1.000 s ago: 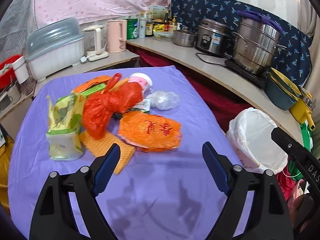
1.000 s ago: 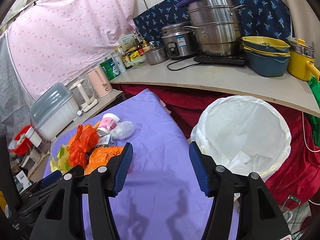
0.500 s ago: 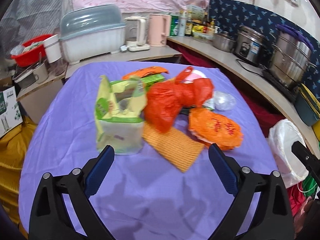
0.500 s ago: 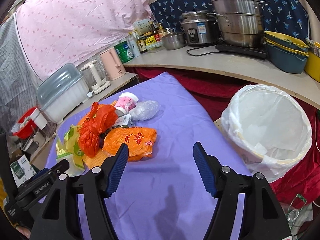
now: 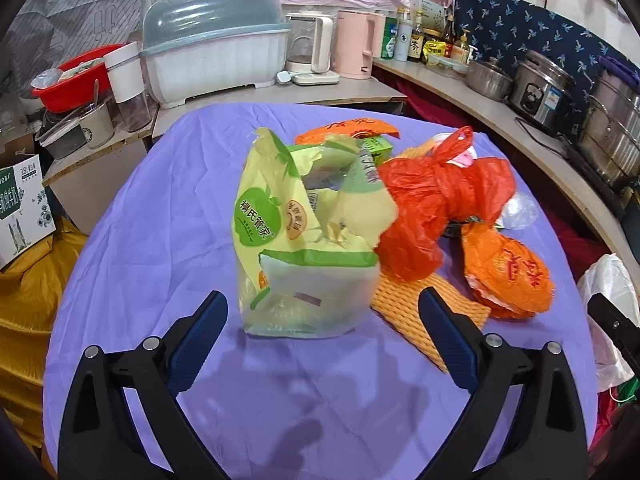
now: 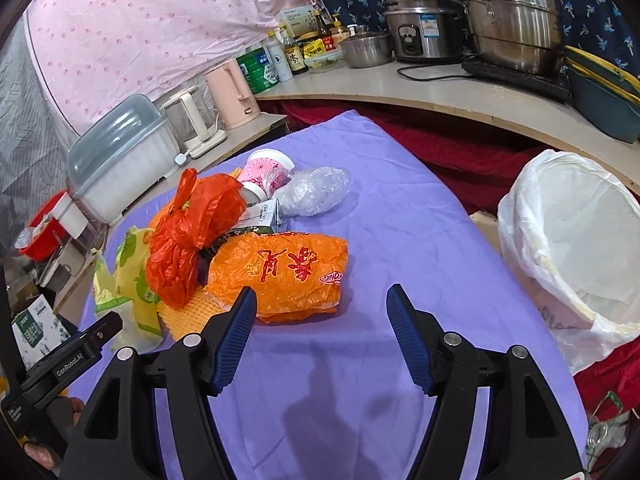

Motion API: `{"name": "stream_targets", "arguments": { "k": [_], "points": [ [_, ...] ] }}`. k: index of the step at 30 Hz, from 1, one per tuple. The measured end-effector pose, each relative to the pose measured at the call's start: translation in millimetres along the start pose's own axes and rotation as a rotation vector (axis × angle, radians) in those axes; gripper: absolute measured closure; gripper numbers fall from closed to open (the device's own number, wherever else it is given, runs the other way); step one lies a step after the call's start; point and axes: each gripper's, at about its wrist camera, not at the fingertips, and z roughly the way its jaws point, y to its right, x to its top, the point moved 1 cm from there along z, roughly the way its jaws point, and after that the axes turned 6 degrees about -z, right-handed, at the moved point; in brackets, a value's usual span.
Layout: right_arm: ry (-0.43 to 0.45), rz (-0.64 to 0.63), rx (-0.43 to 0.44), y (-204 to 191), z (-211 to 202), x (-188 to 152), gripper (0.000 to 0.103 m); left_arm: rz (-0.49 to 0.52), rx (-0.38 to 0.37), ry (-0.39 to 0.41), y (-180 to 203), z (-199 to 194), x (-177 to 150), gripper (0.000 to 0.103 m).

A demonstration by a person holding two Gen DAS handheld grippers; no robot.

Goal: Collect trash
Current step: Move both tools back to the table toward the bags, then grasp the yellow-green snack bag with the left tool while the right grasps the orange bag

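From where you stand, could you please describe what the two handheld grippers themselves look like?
Both match: the left gripper and right gripper have matte black plastic arms with triangular cut-outs and silver rivets, each ending in ribbed dark-blue pads. The right wrist view shows white "GenRobot.AI" lettering on the left unit's black body. No cables or sleeves are visible.

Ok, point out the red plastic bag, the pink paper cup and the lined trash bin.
red plastic bag (image 5: 432, 208): left wrist view, crumpled middle.
pink paper cup (image 6: 264, 170): right wrist view, patterned side.
lined trash bin (image 6: 520, 216): right wrist view, liner's outer wall.

pink cup (image 5: 466, 156) mostly hidden behind red bag (image 5: 436, 208); bin (image 5: 608, 296) seemingly edge-cropped
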Motion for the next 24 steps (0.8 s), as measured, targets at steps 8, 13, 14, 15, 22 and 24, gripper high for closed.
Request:
{"name": "stream_targets", "arguments": {
  "k": [8, 13, 14, 15, 22, 24],
  "points": [
    [-0.04, 0.007, -0.008, 0.0, 36.8, 7.9, 0.038, -0.03, 0.029, -0.02, -15.6, 25.4, 10.6, 0.011],
    [-0.069, 0.028, -0.003, 2.2, 59.1, 9.5, 0.038, -0.035, 0.014, -0.027, -17.1, 32.1, 15.0, 0.014],
    [-0.078, 0.034, 0.001, 3.5, 64.0, 9.0, 0.038, -0.031, 0.003, -0.029, -15.9, 32.7, 15.1, 0.017],
    [-0.084, 0.039, 0.004, 3.4, 68.1, 8.5, 0.038, -0.026, -0.007, -0.037, -15.1, 33.5, 15.2, 0.026],
    [-0.127, 0.054, 0.037, 4.3, 85.3, 2.8, 0.066, -0.012, -0.05, -0.072, -9.0, 35.8, 13.5, 0.053],
    [-0.127, 0.055, 0.048, 4.2, 84.1, 1.0, 0.071, -0.013, -0.055, -0.069, -8.2, 33.4, 13.3, 0.056]
  ]
}}
